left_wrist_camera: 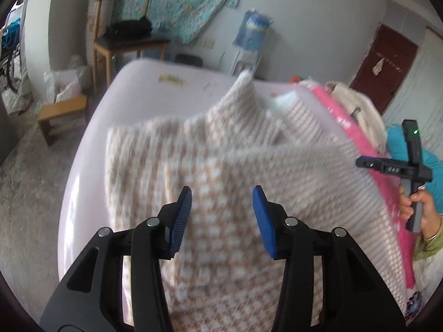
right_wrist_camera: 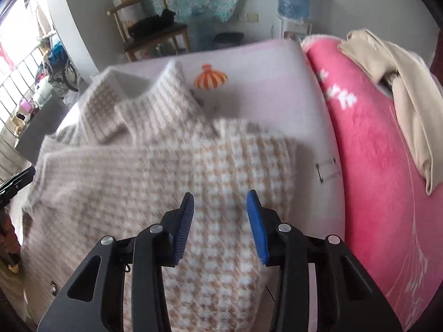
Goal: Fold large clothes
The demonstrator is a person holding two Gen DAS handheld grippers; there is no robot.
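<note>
Checked sweater [left_wrist_camera: 210, 166] lies flat on the pale table [left_wrist_camera: 91, 149], directly under and ahead of both tongs; long axis runs away toward collar [right_wrist_camera: 155, 96]; left gripper [left_wrist_camera: 221, 215] and right gripper [right_wrist_camera: 220, 221] part-spread, pinching nothing; equally near.

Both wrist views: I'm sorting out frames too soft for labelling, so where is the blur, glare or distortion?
Left wrist view: the checked sweater is smeared by motion, the left gripper is sharp, and the bed surface shows soft sheen. Right wrist view: sweater blurred too, right gripper crisp, window washed out, fisheye bending edges.
</note>
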